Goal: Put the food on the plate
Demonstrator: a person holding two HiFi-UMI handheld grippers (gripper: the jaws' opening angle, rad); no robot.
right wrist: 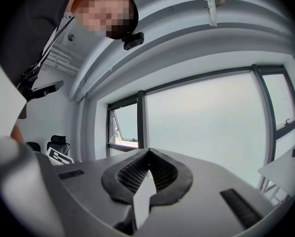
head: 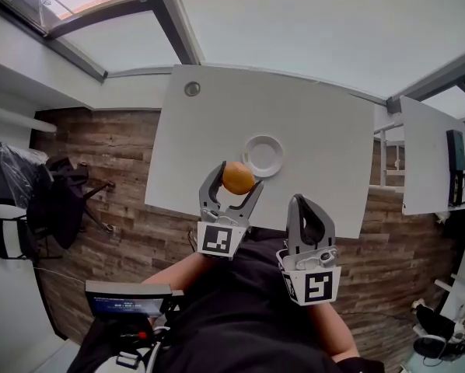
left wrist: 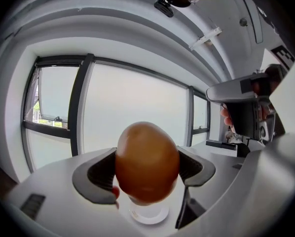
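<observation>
An orange-brown egg-shaped food item [head: 238, 177] sits between the jaws of my left gripper [head: 235, 183], which is shut on it above the near edge of the white table [head: 217, 123]. In the left gripper view the food [left wrist: 147, 162] fills the middle, both pads pressing its sides, with the small white plate [left wrist: 148, 214] just below and beyond it. The plate [head: 263, 155] lies on the table just right of and beyond the held food. My right gripper [head: 308, 217] hovers near my body, off the table's near edge, jaws shut with nothing in them [right wrist: 146, 181].
A round grommet [head: 192, 88] is set into the table's far left corner. A second white table [head: 427, 154] stands to the right. Black chairs [head: 30, 185] stand on the wooden floor at the left. Large windows fill the far wall.
</observation>
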